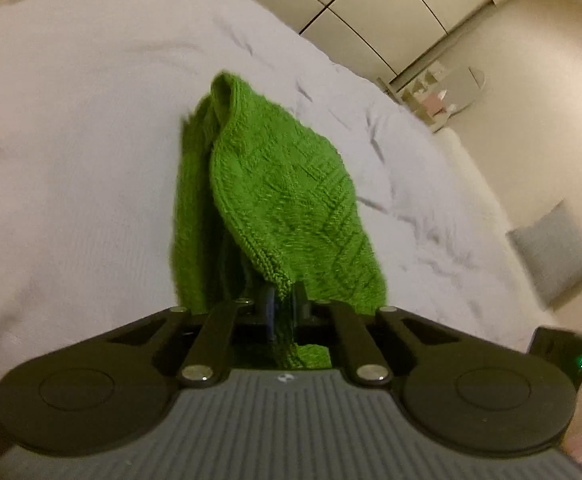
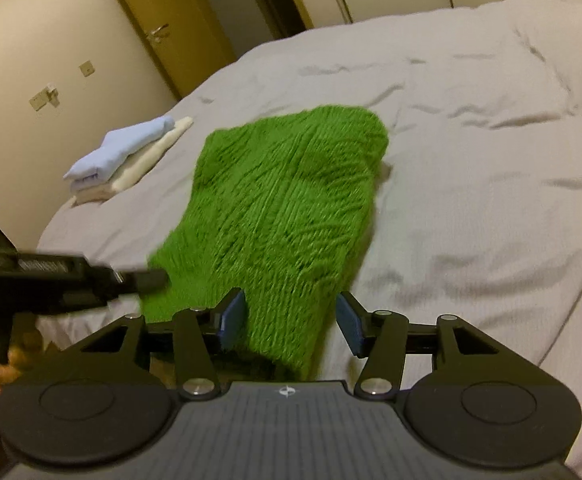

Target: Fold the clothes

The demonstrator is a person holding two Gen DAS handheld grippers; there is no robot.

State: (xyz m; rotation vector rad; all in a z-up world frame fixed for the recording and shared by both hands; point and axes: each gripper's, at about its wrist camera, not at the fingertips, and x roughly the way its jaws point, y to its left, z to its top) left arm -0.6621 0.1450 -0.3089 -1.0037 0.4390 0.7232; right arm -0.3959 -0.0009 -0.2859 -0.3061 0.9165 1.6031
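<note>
**Green knit lifted over a white bed**

A bed [image 2: 471,128] under a wrinkled white cover fills both wrist views. On it lies a green knitted garment [image 2: 287,208], its far end resting flat toward 12 o'clock in the right wrist view and its near end rising off the cover toward the cameras. In the left wrist view the same green knit [image 1: 275,200] hangs in a doubled fold straight ahead.

At 10 o'clock from the garment in the right view, near the bed's edge, sits a stack of folded clothes [image 2: 127,156], a pale blue piece on top of a cream one. A grey cushion [image 1: 555,252] lies on the floor at 3 o'clock in the left view.

The left gripper [image 1: 285,300] has its jaws pressed together on a ribbed edge of the knit. It also shows from the side at 9 o'clock in the right view. The right gripper [image 2: 291,320] has its blue-padded jaws spread wide, with the raised end of the knit between them and neither pad clamping it.
</note>
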